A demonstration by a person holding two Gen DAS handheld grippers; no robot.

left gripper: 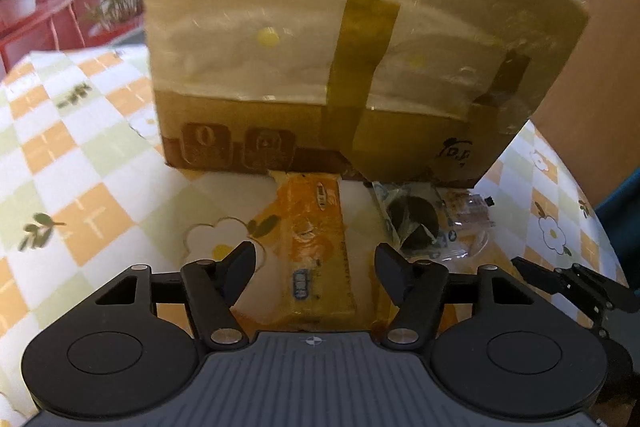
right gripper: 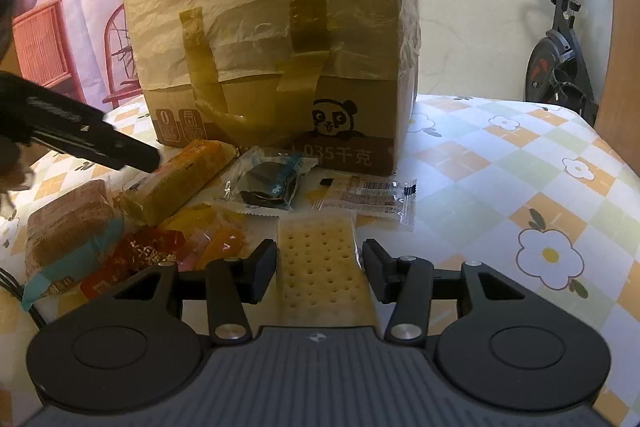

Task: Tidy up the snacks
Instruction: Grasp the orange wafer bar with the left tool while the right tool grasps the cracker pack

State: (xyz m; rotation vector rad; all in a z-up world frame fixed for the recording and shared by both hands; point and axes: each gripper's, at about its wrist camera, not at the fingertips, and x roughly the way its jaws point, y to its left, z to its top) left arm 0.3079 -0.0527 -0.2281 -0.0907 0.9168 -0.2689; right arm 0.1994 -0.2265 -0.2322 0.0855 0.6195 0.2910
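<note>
An orange snack bar pack (left gripper: 316,243) lies lengthwise between the fingers of my open left gripper (left gripper: 314,273); the fingers stand apart from its sides. It also shows in the right wrist view (right gripper: 180,183), with a left finger (right gripper: 120,151) over it. My open right gripper (right gripper: 319,273) straddles a pale cracker pack (right gripper: 320,263), fingers close beside it. A dark cookie pack (right gripper: 268,183) and a clear wrapper (right gripper: 368,197) lie in front of a taped cardboard box (right gripper: 276,39).
A brown bread pack (right gripper: 68,231) and red and orange candy wrappers (right gripper: 160,247) lie left of the crackers. The checked tablecloth (right gripper: 520,187) stretches right. The box (left gripper: 344,59) blocks the far side. An exercise bike (right gripper: 560,47) stands beyond the table.
</note>
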